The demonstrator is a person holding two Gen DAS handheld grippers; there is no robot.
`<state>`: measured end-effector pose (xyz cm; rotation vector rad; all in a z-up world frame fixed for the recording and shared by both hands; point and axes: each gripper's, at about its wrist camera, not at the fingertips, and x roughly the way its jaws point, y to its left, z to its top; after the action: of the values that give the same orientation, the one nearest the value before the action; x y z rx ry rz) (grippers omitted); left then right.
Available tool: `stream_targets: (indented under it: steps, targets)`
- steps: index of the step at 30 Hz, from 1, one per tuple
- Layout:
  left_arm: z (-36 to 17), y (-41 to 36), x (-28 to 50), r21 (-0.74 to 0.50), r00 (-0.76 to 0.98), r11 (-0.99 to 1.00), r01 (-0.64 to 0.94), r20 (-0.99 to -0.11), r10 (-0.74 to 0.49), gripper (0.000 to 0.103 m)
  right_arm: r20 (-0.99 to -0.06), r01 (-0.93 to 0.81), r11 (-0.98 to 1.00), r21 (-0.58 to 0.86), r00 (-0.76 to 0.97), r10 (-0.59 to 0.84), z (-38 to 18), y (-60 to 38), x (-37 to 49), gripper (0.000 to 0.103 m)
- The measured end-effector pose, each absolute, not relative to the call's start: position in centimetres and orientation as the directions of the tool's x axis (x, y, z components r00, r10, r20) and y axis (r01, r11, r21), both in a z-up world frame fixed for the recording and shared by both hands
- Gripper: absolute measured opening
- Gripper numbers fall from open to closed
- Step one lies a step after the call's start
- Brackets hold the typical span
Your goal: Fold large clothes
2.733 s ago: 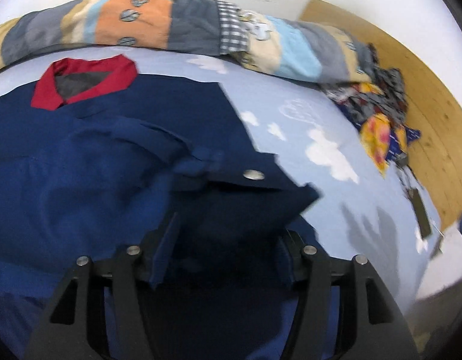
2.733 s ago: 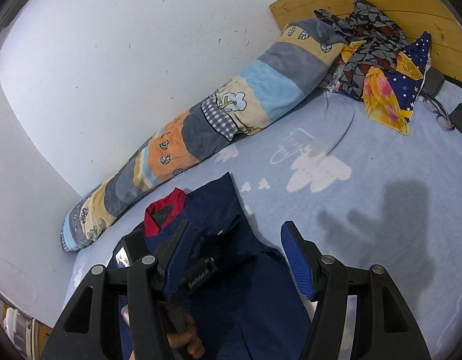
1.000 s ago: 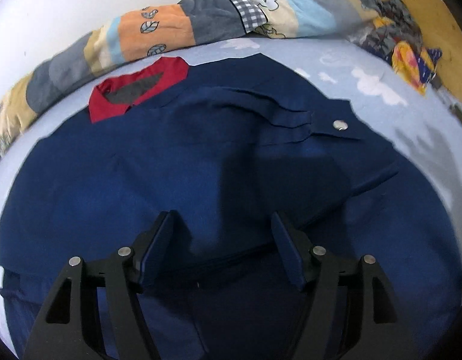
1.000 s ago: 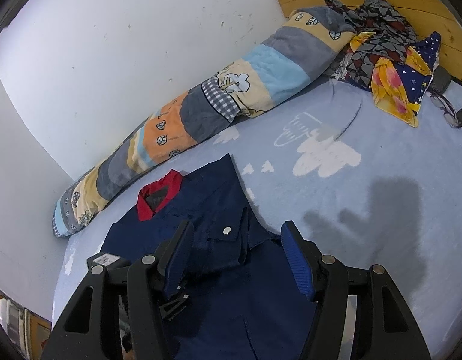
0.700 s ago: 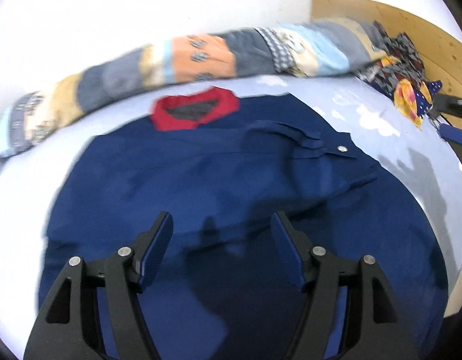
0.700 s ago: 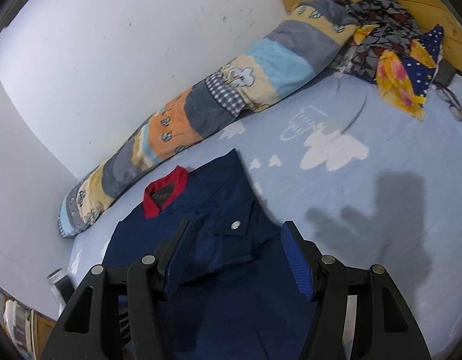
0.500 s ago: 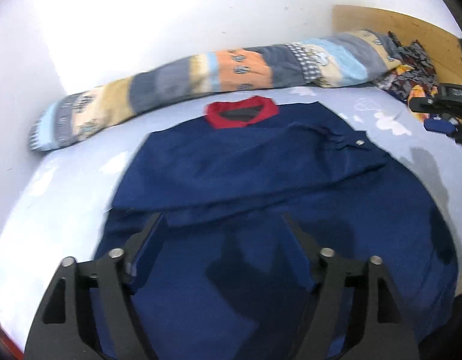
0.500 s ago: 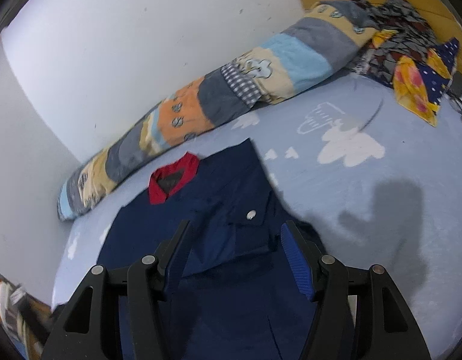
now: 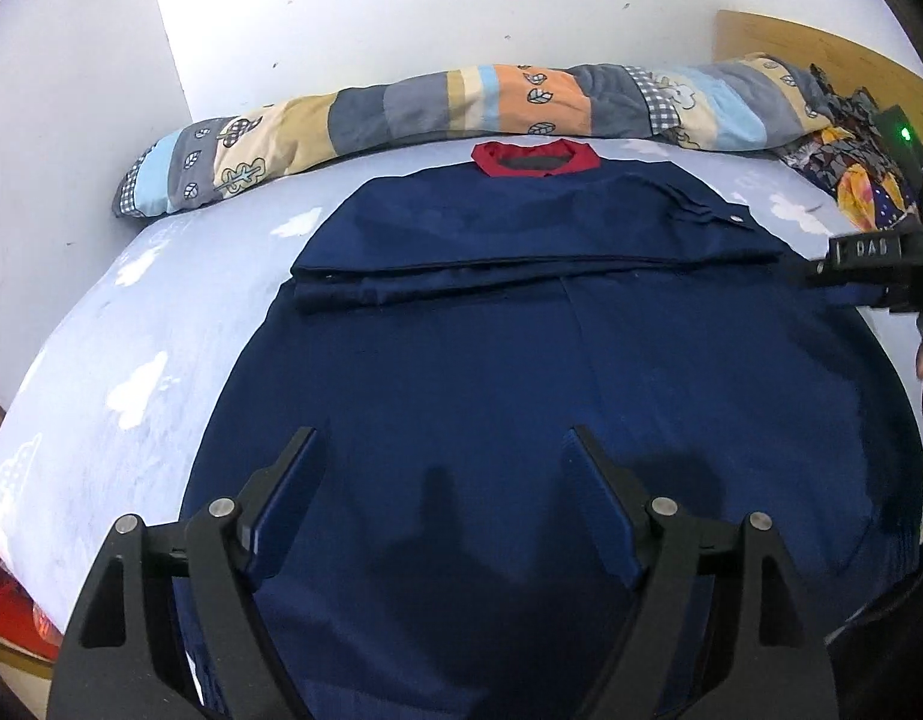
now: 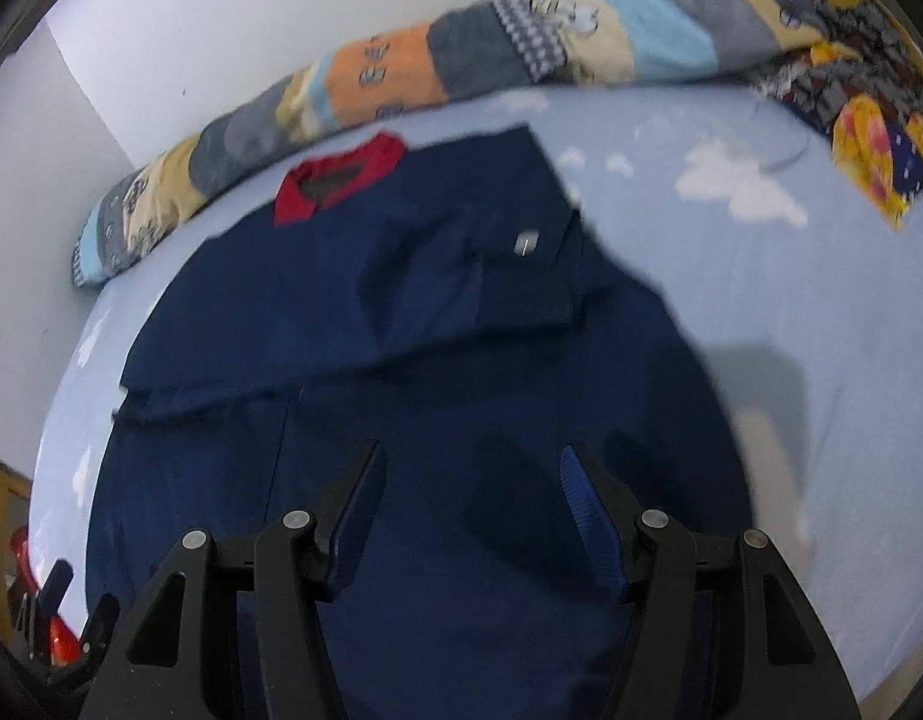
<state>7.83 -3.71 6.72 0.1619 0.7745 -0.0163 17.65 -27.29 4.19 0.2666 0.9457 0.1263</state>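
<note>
Across the middle of both wrist views, the navy garment (image 9: 521,360) lay flat on the cloud-print bed (image 9: 131,372), red collar (image 9: 536,157) toward the patchwork bolster (image 9: 461,105) at the top of the frame. Change vs a few seconds earlier: then the left gripper (image 9: 440,504) had navy cloth bunched between its fingers; a second ago it already sat over the cloth with nothing pinched, and it then pulled back, so the garment went from filling the frame to showing both side edges. Both sleeves were folded in across the chest, leaving a straight horizontal fold line across the upper third, snap cuff (image 9: 734,219) at the upper right. I read the sleeve fold as done and the next step as a hem-to-collar fold. Left fingers (image 9: 281,504) were spread wide with nothing between them, widened over the last second and settled, hovering above the lower body of the garment at the bottom centre of the frame, with no contact that I could see. Right gripper (image 10: 467,516) likewise: fingers spread, empty, over the lower right part of the cloth, though that frame was motion-blurred. Hem itself sat under or behind the fingers at the bottom edge, hidden. Part of the right-hand unit showed at the right edge of the left view, beside the cuff.
</note>
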Motion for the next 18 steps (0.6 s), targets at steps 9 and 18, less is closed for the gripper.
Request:
stream_targets:
  steps: [9,18]
  targets:
    - [6.3,-3.7,6.1,0.159,0.72,0.981,0.109,-0.693,0.032,0.081,-0.82,-0.005,0.971,0.238,0.534,0.204,0.8,-24.7,10.7,0.063]
    - [6.4,-2.8,5.8,0.133,0.724,0.987,0.095,-0.69,0.023,0.081,-0.834,-0.071,0.992,0.101,0.538,0.123,-0.8,-22.9,6.6,0.062]
